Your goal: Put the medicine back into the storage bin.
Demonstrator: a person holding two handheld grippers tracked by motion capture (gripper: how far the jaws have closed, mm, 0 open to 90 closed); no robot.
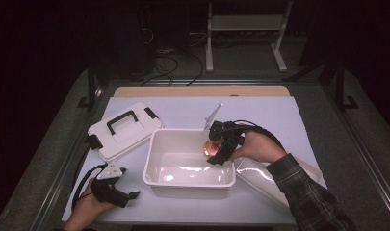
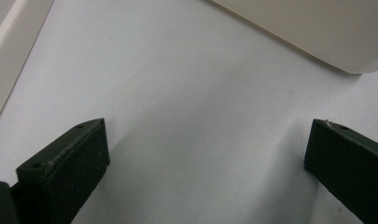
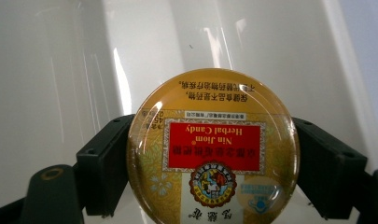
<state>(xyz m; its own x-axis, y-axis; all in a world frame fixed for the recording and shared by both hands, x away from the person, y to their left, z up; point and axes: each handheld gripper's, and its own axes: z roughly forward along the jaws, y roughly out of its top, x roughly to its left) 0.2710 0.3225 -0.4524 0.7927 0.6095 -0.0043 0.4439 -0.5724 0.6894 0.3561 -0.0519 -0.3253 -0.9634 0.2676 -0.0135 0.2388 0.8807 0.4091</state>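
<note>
A round yellow candy tin point(image 3: 212, 149) with a red label is clamped between the two black jaws of my right gripper point(image 3: 212, 163). From above, the tin point(image 1: 211, 147) hangs over the right inner side of the white bin point(image 1: 159, 179), held there by that right gripper point(image 1: 215, 150). My left gripper point(image 1: 127, 196) rests low on the white mat at the front left, jaws wide apart with nothing between them. Through the left gripper point(image 2: 205, 163) view I see bare mat and a corner of the bin point(image 2: 317, 32).
A white lid with a black handle point(image 1: 123, 129) lies on the mat left of the bin. A second white lid or tray point(image 1: 265, 179) lies right of the bin under the right forearm. The mat point(image 1: 260, 113) covers a table with raised side rails.
</note>
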